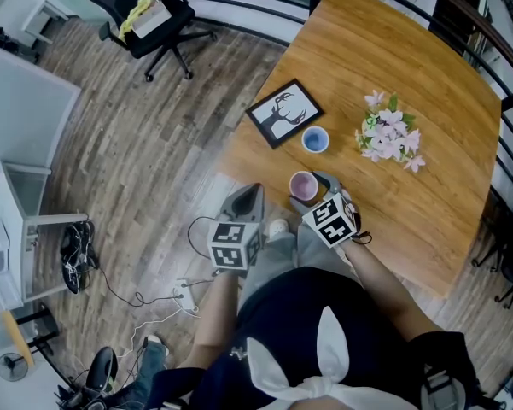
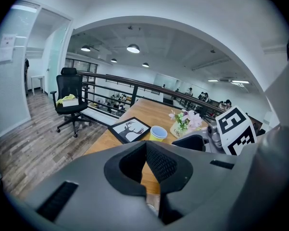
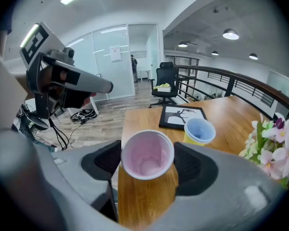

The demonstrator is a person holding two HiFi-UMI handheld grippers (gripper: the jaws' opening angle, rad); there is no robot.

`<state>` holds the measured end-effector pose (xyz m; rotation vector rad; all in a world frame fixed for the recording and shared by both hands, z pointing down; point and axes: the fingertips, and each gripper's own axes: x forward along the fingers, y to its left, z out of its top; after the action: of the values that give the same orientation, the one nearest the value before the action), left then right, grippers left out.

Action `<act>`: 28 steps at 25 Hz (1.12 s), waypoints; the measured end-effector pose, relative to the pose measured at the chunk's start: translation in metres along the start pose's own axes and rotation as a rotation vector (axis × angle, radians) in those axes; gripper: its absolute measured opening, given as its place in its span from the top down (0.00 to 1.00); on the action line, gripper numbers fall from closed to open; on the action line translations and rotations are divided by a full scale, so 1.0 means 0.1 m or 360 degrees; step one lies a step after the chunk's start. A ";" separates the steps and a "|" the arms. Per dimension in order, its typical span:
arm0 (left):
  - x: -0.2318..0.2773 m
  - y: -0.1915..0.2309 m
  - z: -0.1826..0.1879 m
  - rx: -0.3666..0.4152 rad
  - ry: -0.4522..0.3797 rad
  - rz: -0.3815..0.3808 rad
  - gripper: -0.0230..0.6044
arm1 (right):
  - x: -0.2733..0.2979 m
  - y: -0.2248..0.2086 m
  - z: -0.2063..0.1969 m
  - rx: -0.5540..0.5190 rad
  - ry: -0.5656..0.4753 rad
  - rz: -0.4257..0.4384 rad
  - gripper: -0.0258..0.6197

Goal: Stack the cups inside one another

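Two pads of the right gripper (image 3: 147, 161) press against the sides of the pink cup (image 3: 145, 154) at the centre of the right gripper view. I read that as a wide grip just below the rim, with the mouth up. The cup sits over the near edge of the wooden table (image 3: 144, 201).

The wall looks thin, so I want only a light squeeze. More would likely buckle the rim and spoil the fit. Up and right of it in that view stands the yellow cup with the blue inside (image 3: 199, 131), just in front of the deer picture (image 3: 182, 117).

My plan is to lift clear and carry the pink cup level. I then centre its base over the blue mouth, lower it straight, and let go only once it seats. The flowers (image 3: 274, 143) at the right edge need a wide berth.

The left gripper (image 2: 145, 143) has its jaws together on nothing and sits off the table at lower left in the head view. It could steady the yellow cup.
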<state>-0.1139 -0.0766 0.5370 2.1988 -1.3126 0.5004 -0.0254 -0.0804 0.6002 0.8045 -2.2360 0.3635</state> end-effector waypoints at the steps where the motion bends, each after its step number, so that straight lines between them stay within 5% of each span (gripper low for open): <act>1: 0.00 -0.01 0.01 0.0004 -0.0002 -0.0002 0.94 | -0.04 -0.02 0.06 0.0000 -0.0023 -0.0008 0.43; 14: -0.04 -0.05 0.12 0.0015 -0.0032 -0.0027 0.94 | -0.59 -0.14 0.76 0.0017 -0.0318 -0.0069 0.44; 28: 0.02 -0.07 0.17 0.0027 -0.0075 -0.0027 0.94 | -0.73 -0.27 0.90 -0.0016 -0.0388 -0.0132 0.44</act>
<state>-0.1062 -0.0857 0.5223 2.2463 -1.3177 0.4570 -0.0163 -0.1110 0.4854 0.9777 -2.4170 0.2236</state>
